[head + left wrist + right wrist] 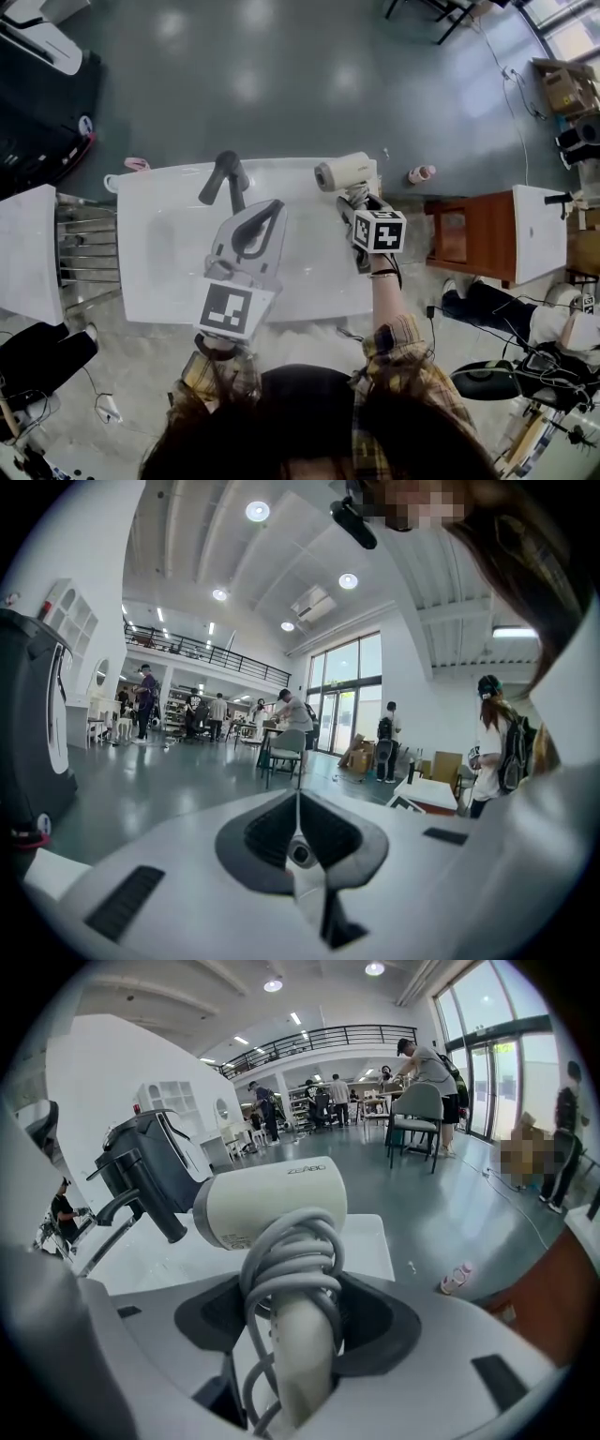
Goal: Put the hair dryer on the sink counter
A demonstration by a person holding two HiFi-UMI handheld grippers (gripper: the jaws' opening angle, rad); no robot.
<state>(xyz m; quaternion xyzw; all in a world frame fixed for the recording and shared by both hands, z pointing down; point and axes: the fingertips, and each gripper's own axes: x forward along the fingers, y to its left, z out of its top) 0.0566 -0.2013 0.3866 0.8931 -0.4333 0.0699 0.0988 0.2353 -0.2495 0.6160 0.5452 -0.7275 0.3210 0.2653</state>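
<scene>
Two jaws of your right gripper (292,1330) clamp the cord-wrapped handle of the hair dryer (272,1202), over the sink counter's (159,281) far right corner. Your left gripper (298,808) is closed on nothing, near the faucet (223,176).

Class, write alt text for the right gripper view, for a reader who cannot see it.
The right gripper holds a cream hair dryer by its handle, with the grey cord wound around the handle and the barrel pointing left. Behind it are a white sink counter and a dark faucet.
</scene>
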